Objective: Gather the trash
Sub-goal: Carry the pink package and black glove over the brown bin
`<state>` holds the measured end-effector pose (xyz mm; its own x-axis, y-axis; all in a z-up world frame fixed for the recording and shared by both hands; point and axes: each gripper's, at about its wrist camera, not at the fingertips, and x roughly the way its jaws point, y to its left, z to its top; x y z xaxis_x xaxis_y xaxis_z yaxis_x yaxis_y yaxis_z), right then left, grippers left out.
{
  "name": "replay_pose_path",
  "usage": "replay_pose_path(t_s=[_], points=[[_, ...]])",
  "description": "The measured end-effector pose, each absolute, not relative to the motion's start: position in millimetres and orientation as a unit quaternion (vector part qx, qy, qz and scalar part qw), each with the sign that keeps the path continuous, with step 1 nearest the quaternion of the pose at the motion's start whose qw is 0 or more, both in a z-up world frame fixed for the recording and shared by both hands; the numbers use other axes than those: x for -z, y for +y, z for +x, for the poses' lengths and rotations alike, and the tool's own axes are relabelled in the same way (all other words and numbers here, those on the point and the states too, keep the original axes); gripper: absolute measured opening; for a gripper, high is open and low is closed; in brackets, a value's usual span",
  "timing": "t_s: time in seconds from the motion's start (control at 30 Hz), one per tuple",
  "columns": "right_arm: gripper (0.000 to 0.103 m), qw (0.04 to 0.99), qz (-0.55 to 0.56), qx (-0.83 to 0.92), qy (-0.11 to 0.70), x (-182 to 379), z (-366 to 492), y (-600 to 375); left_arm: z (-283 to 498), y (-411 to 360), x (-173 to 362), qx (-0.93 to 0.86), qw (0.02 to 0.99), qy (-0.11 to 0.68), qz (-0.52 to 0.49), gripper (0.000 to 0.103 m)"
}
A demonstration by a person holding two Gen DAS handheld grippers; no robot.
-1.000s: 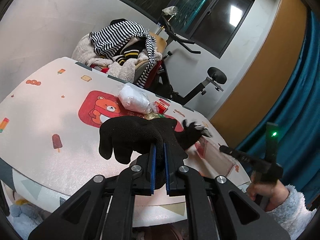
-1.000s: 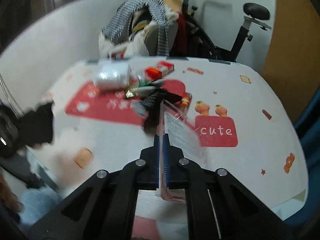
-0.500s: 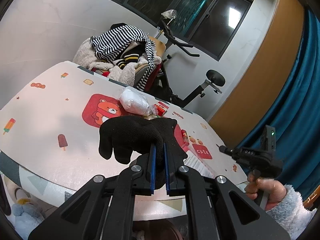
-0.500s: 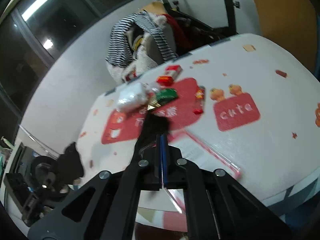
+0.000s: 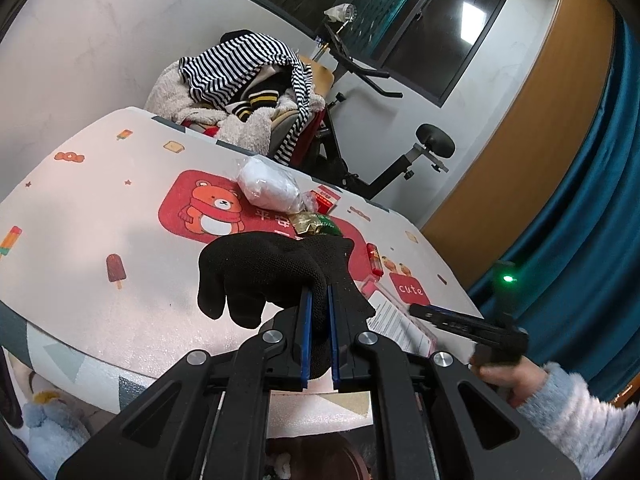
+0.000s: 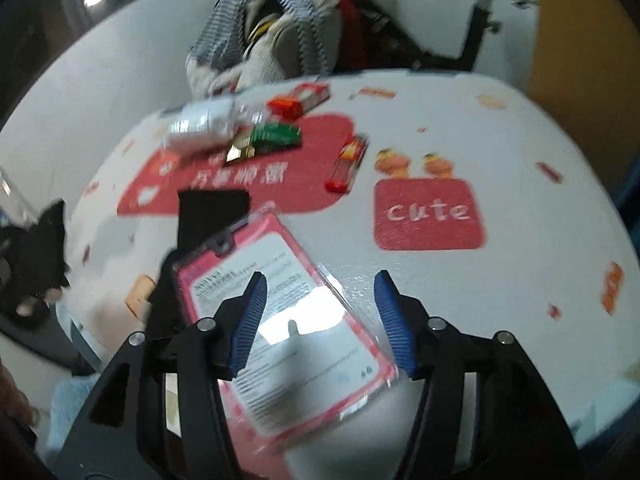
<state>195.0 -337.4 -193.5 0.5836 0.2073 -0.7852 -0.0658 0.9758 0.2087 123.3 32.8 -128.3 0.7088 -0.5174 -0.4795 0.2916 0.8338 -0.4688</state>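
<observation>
My left gripper (image 5: 318,304) is shut on a black knit glove (image 5: 264,276) and holds it above the table's near edge. My right gripper (image 6: 320,288) is open; a pink-edged clear plastic package (image 6: 288,320) lies flat on the table below it, partly between the fingers. The right gripper also shows in the left wrist view (image 5: 448,316) over the same package (image 5: 396,320). Farther back lie a white crumpled bag (image 5: 266,188), a green and gold wrapper (image 6: 272,138), a red box (image 6: 300,100) and a red tube (image 6: 348,158).
The table (image 5: 80,200) has a white cartoon-print cloth with red patches. A chair heaped with striped clothes (image 5: 244,80) and an exercise bike (image 5: 384,148) stand behind it. A blue curtain (image 5: 580,200) hangs at the right.
My right gripper has opened and let go of the pink package, which now lies flat on the table. My left gripper still holds the glove, hardly moved.
</observation>
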Motion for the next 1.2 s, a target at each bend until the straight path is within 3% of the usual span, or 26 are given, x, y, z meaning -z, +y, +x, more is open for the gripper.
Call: replay_pose_path(t_s=[0.1, 0.17, 0.23, 0.27, 0.33, 0.47, 0.83, 1.2], points=[[0.057, 0.880, 0.081, -0.091, 0.460, 201, 213, -339, 125, 33, 130, 0.219, 0.906, 0.312, -0.181, 0.007], [0.051, 0.869, 0.095, -0.119, 0.471, 206, 228, -340, 127, 33, 131, 0.215, 0.907, 0.315, -0.181, 0.007], [0.037, 0.856, 0.098, -0.134, 0.491, 213, 239, -337, 129, 33, 133, 0.213, 0.906, 0.319, -0.180, 0.007], [0.037, 0.848, 0.111, -0.144, 0.497, 216, 244, -338, 129, 32, 133, 0.213, 0.906, 0.320, -0.180, 0.007], [0.018, 0.839, 0.137, -0.151, 0.505, 216, 249, -340, 129, 31, 134, 0.213, 0.905, 0.322, -0.179, 0.007], [0.008, 0.854, 0.153, -0.153, 0.473, 196, 235, -344, 125, 30, 127, 0.218, 0.906, 0.317, -0.176, 0.007], [0.008, 0.937, 0.058, -0.071, 0.336, 105, 156, -340, 94, 28, 107, 0.230, 0.912, 0.295, -0.169, 0.007], [0.008, 0.935, 0.097, -0.146, 0.308, 88, 88, -303, 43, 37, 94, 0.223, 0.918, 0.292, -0.151, 0.007]])
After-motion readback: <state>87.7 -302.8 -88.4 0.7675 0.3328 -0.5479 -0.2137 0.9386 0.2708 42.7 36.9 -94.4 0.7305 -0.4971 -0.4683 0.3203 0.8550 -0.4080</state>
